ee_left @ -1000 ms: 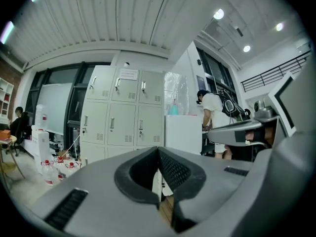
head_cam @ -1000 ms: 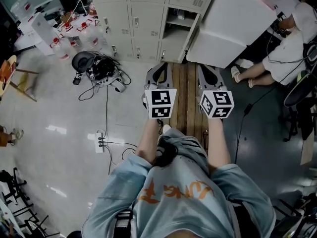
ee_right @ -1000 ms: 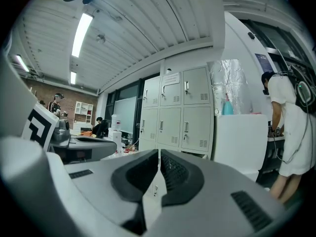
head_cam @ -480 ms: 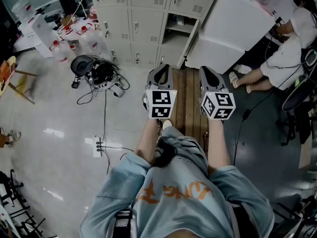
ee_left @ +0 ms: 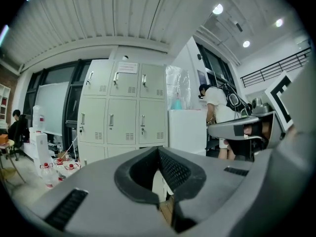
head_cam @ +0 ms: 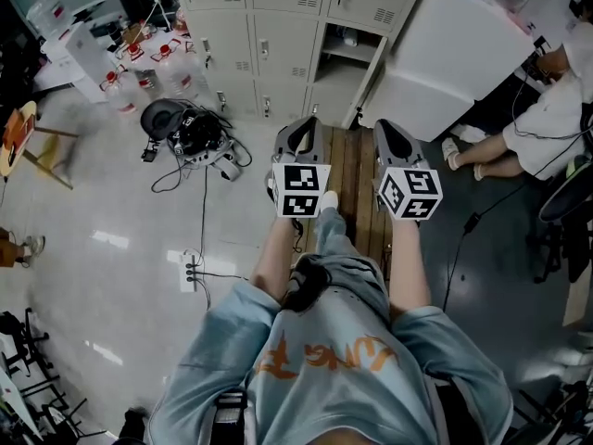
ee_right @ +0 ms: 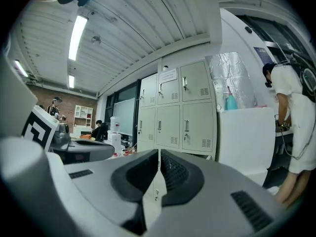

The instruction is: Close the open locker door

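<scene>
A bank of pale grey lockers (head_cam: pixel 264 40) stands ahead of me in the head view. One low door (head_cam: pixel 369 77) hangs open, edge-on, beside its bare compartment (head_cam: pixel 345 49) with a shelf. My left gripper (head_cam: pixel 298 130) and right gripper (head_cam: pixel 387 132) are held side by side, well short of the lockers, both shut with nothing in them. In the left gripper view the shut left gripper (ee_left: pixel 159 150) points at the lockers (ee_left: pixel 121 107). In the right gripper view the shut right gripper (ee_right: pixel 159 153) faces the lockers (ee_right: pixel 177 112) too.
A big white cabinet (head_cam: pixel 454 63) stands right of the open door. Wooden planks (head_cam: pixel 357 179) lie under the grippers. Water bottles (head_cam: pixel 153 63), a tangle of gear and cables (head_cam: pixel 190 133) and a power strip (head_cam: pixel 192 269) are at the left. A person (head_cam: pixel 547 109) sits at the right.
The lockers sit slightly lower and nearer in the head view, and a foot now shows between the grippers. Both grippers stay shut and side by side.
</scene>
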`<state>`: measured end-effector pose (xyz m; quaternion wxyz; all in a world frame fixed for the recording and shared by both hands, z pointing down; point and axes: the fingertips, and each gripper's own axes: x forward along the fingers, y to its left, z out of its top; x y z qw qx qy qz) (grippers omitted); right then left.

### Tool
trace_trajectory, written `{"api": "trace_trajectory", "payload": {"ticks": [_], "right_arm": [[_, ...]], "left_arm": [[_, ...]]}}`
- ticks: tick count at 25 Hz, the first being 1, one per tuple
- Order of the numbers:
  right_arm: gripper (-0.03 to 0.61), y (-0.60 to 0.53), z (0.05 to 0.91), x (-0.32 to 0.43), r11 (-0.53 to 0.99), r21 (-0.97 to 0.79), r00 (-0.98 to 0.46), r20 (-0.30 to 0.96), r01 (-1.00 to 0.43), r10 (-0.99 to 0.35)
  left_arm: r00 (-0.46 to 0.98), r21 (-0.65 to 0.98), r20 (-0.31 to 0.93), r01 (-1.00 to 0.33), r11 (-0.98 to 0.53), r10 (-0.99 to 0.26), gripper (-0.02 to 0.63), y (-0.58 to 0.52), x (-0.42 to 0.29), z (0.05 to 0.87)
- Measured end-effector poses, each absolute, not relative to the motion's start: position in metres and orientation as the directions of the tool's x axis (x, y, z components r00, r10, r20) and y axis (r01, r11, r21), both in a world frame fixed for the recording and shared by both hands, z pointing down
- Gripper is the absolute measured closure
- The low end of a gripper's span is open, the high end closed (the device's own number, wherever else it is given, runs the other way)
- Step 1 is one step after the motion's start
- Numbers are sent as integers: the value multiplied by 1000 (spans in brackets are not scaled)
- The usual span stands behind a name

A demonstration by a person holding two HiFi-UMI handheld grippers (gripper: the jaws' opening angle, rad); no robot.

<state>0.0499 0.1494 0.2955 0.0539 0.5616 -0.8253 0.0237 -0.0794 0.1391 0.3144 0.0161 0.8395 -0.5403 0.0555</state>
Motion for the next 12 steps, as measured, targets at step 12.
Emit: {"api": "trace_trajectory", "payload": {"ticks": [12], "right_arm": [[543, 35, 339, 102, 333, -49, -336, 185, -942, -923]], "left_arm": [[450, -35, 229, -882, -469, -863, 592, 37, -19, 358]]}}
